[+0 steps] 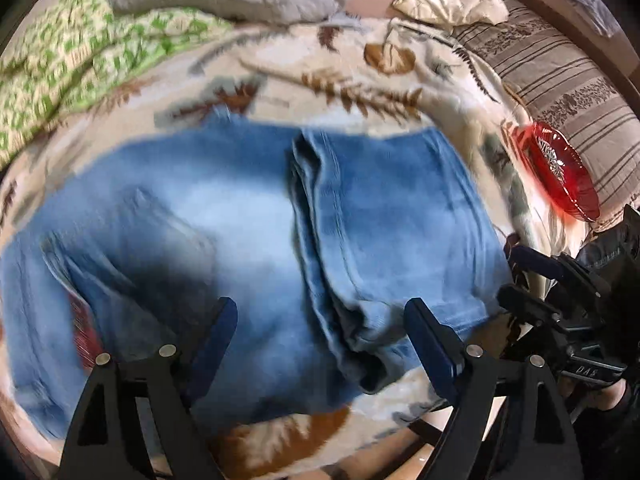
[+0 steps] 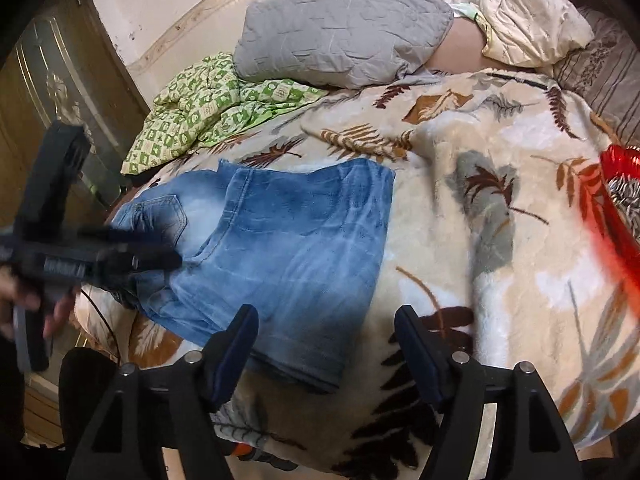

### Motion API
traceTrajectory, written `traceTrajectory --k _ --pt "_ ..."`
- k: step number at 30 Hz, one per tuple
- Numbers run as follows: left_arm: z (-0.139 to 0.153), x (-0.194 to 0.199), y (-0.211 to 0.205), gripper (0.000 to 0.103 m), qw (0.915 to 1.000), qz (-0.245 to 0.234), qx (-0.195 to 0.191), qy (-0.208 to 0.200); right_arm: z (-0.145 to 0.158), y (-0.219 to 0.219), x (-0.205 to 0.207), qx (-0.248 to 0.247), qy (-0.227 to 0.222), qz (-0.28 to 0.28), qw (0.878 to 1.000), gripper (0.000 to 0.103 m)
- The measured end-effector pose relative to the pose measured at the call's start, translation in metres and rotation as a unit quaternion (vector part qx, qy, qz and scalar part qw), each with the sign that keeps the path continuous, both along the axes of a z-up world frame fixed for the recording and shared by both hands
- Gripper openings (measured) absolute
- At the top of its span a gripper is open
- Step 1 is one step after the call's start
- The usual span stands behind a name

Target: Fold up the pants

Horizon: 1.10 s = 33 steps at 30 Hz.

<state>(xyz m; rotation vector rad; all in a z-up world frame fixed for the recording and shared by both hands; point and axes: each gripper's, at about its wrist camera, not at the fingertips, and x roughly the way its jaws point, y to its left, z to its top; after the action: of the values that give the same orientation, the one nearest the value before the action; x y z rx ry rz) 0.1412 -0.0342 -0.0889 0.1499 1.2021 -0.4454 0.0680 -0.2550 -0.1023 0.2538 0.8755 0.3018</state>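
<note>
Right wrist: folded jeans point(image 2: 288, 236) on leaf-print blanket point(image 2: 500, 184).

A bedroom in a home. A bed is covered by a plush cream blanket point(image 2: 500, 240) printed with brown and grey leaves; a grey quilted pillow point(image 2: 344, 28) and a crumpled green checked cloth point(image 2: 208, 108) lie at its far side. A carved wooden door point(image 2: 52, 92) stands at the left.
</note>
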Motion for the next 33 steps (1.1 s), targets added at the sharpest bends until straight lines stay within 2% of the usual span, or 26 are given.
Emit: traceTrajectory --k 1,2,3,5,7,9,10,13,14,16,20,23,26,31,33 --pt "-0.006 -0.001 -0.003 0.074 1.0000 -0.001 -0.003 0.001 -0.003 0.002 0.001 -0.001 0.004 0.004 1.000 0.074" --pt "-0.013 -0.003 -0.006 0.047 0.9999 -0.011 -0.004 0.005 -0.007 0.007 0.001 -0.010 0.009 0.011 1.000 0.074" --pt "-0.019 -0.005 -0.009 0.042 0.9996 -0.023 -0.006 0.013 -0.011 0.012 0.002 -0.025 0.013 0.015 0.999 0.074" --pt "-0.022 -0.015 -0.017 0.041 0.9984 -0.049 0.017 -0.023 -0.020 0.018 0.002 -0.059 0.017 0.026 0.998 0.073" --pt "-0.021 -0.021 -0.017 0.041 0.9971 -0.062 0.025 -0.037 -0.019 0.020 0.001 -0.066 0.013 0.029 0.997 0.073" --pt "-0.023 -0.017 -0.014 0.043 0.9976 -0.059 0.018 -0.031 -0.020 0.019 0.001 -0.064 0.013 0.029 0.997 0.073" --pt "-0.022 -0.015 -0.013 0.048 0.9979 -0.055 0.017 -0.029 -0.021 0.019 0.001 -0.064 0.012 0.028 0.997 0.074" --pt "-0.011 -0.017 -0.007 0.072 0.9978 -0.037 0.025 -0.048 -0.017 0.017 0.001 -0.061 0.012 0.024 0.998 0.075" --pt "-0.003 -0.019 -0.002 0.078 0.9974 -0.030 0.025 -0.060 -0.015 0.014 0.000 -0.053 0.013 0.023 0.998 0.075" --pt "0.013 -0.023 0.007 0.082 0.9961 -0.019 0.033 -0.079 -0.008 0.009 -0.003 -0.034 0.012 0.025 0.999 0.076" --pt "0.049 -0.026 0.037 0.083 0.9895 0.005 0.086 -0.116 0.022 0.009 -0.005 -0.044 -0.025 0.020 0.999 0.084" --pt "0.081 -0.030 0.070 0.083 0.9864 0.033 0.102 -0.124 0.048 0.018 0.000 -0.048 -0.054 0.035 0.997 0.090" --pt "0.116 -0.041 0.104 0.083 0.9790 0.062 0.129 -0.146 0.078 0.038 0.005 -0.053 -0.090 0.061 0.993 0.093" --pt "0.170 -0.081 0.159 0.085 0.9652 0.088 0.190 -0.157 0.113 0.082 0.015 -0.039 -0.130 0.108 0.985 0.094" --pt "0.186 -0.101 0.179 0.092 0.9614 0.096 0.208 -0.153 0.120 0.101 0.015 -0.031 -0.140 0.123 0.982 0.094"
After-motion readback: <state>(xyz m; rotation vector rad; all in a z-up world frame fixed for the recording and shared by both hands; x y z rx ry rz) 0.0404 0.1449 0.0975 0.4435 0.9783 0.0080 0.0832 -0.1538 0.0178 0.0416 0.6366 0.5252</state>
